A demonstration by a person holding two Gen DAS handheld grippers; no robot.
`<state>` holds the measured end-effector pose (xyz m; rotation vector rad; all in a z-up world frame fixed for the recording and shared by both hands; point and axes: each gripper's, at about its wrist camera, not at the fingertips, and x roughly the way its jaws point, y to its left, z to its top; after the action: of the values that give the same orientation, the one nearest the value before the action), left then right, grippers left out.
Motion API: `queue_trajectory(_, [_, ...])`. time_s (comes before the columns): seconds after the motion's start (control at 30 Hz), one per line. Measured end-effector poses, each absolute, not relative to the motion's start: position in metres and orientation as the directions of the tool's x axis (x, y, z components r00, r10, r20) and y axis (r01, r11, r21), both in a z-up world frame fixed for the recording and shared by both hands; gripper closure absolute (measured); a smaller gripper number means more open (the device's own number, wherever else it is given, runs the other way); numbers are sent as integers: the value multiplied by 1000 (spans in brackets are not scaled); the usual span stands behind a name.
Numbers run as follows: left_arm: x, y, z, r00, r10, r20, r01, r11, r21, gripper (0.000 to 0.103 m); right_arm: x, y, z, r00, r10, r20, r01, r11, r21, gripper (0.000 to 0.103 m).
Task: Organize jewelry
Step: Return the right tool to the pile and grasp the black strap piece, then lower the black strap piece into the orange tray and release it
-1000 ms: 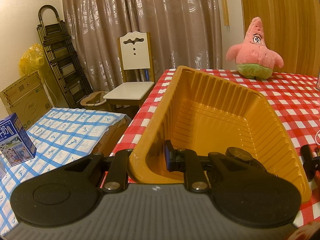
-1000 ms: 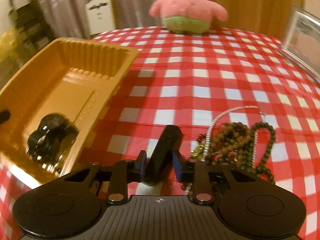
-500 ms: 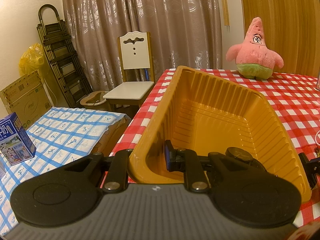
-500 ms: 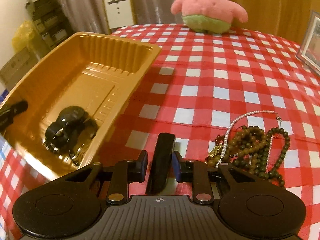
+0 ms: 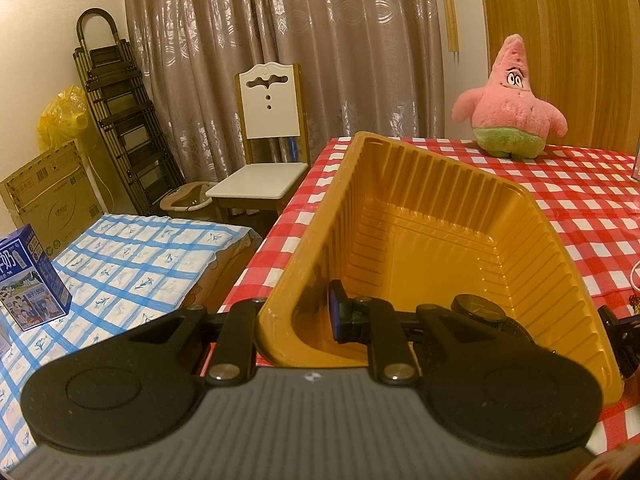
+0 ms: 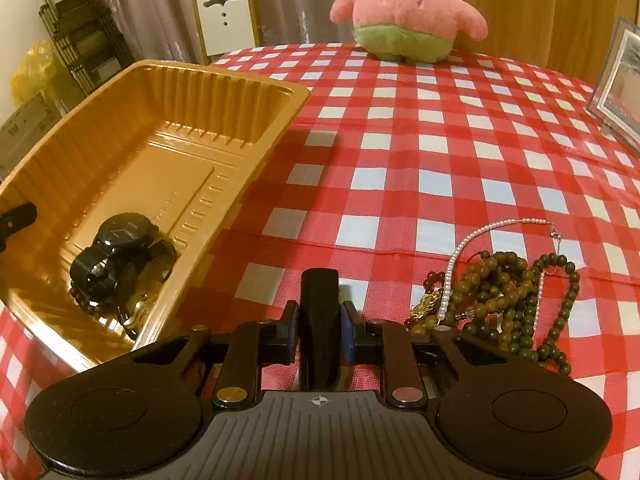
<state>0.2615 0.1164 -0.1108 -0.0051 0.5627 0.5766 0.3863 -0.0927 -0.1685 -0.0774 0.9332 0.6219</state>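
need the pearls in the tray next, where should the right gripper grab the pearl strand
Grip the pearl strand on its bare far arc, coming from above: there it lies alone on the cloth, while its near end crosses the green bead pile.

Glossy ribbed plastic tray, shiny vinyl-looking tablecloth, fuzzy plush
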Motion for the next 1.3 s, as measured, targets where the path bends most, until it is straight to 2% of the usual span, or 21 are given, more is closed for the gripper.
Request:
queue_trajectory(0.13, [261, 117, -111, 693, 515, -505, -518, 842, 150, 86, 391, -103, -156, 440, 506, -742, -497, 825, 269, 81])
queue_trajectory(0.33, [261, 117, -111, 693, 516, -504, -517, 843, 152, 86, 399, -112, -118, 425, 648, -632, -484, 753, 445, 81])
queue_trajectory(0.47, [261, 117, -110, 692, 515, -505, -517, 843, 151, 86, 399, -96, -107, 346, 749, -565, -501, 656, 564, 81])
queue_trajectory(0.67, [261, 118, -110, 692, 514, -507, -516, 843, 150, 86, 393, -57, -115, 210, 828, -520, -518, 545, 659, 81])
queue_trajectory(0.87, [262, 117, -110, 695, 511, -505, -510, 846, 155, 86, 390, -20, -122, 141, 844, -517, -548, 502, 669, 81])
queue_trajectory(1.23, [262, 119, -111, 694, 504, -514, -506, 850, 149, 86, 387, 16, -148, 90, 814, -574, -533, 526, 663, 81])
queue_trajectory(1.3, [263, 118, -111, 696, 503, -513, -504, 851, 150, 87, 387, 17, -150, 92, 806, -584, -525, 538, 659, 79])
